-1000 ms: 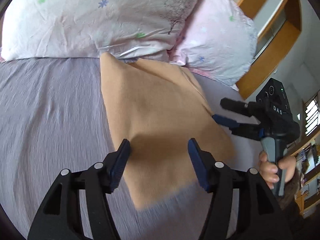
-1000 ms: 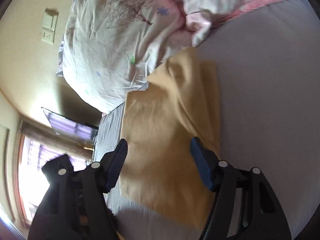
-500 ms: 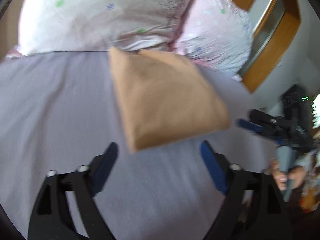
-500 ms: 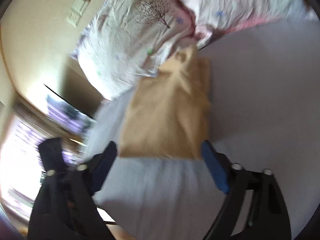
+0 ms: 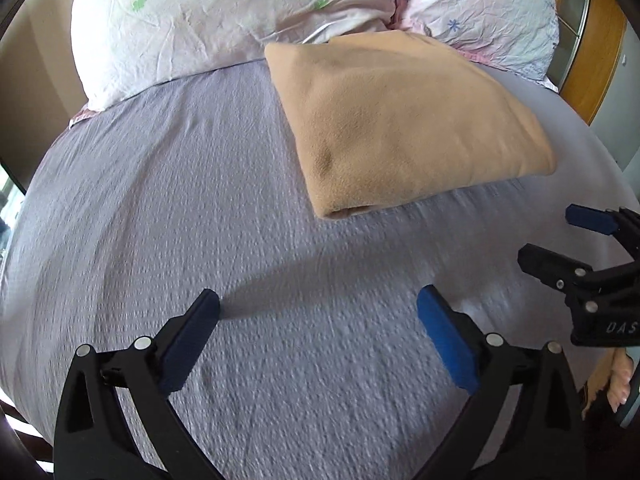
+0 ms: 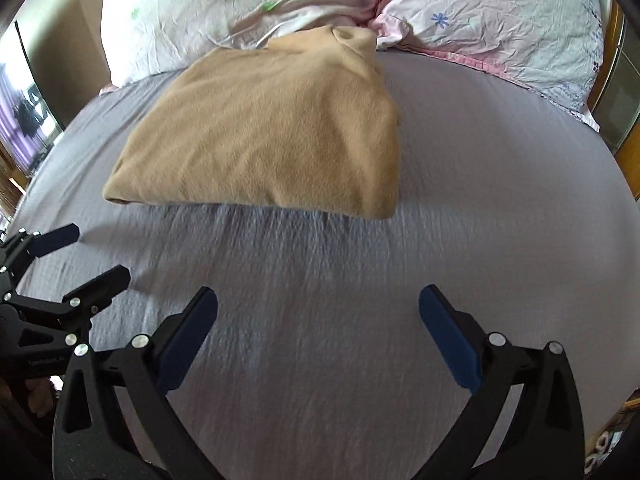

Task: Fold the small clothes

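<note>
A tan fleece garment (image 5: 400, 120) lies folded into a thick rectangle on the grey bed sheet (image 5: 200, 200), its far edge against the pillows. It also shows in the right wrist view (image 6: 272, 132). My left gripper (image 5: 320, 332) is open and empty, held back over bare sheet short of the garment. My right gripper (image 6: 318, 330) is open and empty, also short of it. The right gripper shows at the right edge of the left wrist view (image 5: 560, 236), and the left gripper at the left edge of the right wrist view (image 6: 80, 252).
Two flowered pillows (image 5: 224, 12) (image 5: 480, 8) lie across the head of the bed behind the garment. A wooden frame (image 5: 596, 52) stands at the far right. A window (image 6: 24, 112) is at the left past the bed's edge.
Both grippers have drawn back from over the garment toward the near side of the bed. The garment now lies folded and free, farther ahead of both.
</note>
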Available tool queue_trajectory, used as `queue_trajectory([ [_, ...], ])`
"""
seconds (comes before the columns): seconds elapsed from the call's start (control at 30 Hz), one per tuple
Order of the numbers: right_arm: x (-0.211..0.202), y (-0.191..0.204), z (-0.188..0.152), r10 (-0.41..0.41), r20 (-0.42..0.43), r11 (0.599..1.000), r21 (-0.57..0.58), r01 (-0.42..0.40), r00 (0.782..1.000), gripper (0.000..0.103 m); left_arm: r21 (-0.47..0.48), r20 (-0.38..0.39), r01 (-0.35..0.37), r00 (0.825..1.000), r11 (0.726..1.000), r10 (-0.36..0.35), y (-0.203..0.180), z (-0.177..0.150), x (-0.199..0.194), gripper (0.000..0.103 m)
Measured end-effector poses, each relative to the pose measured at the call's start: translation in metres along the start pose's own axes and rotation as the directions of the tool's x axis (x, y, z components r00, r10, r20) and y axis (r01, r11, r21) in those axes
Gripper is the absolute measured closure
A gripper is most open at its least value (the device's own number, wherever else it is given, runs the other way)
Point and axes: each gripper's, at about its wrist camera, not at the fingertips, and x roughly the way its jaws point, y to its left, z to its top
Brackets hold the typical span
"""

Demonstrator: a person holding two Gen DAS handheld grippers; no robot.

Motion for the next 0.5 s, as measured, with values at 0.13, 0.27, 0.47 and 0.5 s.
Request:
queue_trajectory([
  [0.13, 0.0019, 0.0024, -0.0001, -0.026, 0.008, 1.000, -0.006, 0.026, 1.000, 0.002, -0.007, 0.005, -0.007, 1.000, 1.000, 0.007, -0.0017, -0.0015, -0.0003, 0.001],
  [0.27, 0.0001, 0.0050, -0.0033, -0.034, 0.015, 0.999, -0.002, 0.034, 0.999, 0.002, -0.009, 0.010, -0.009, 1.000, 1.000, 0.009, -0.0023, 0.0005, 0.0011, 0.001],
  [0.47, -0.0004, 0.0029, -0.0035, -0.029, 0.022, 1.000, -0.008, 0.029, 0.999, 0.002, -0.009, 0.017, -0.011, 1.000, 1.000, 0.011, -0.0012, -0.0008, 0.0011, 0.001],
  [0.5, -0.0004, 0.0029, -0.0034, -0.029, 0.023, 1.000, -0.009, 0.029, 0.999, 0.002, -0.009, 0.016, -0.010, 1.000, 1.000, 0.011, -0.0011, -0.0009, 0.0012, 0.001],
])
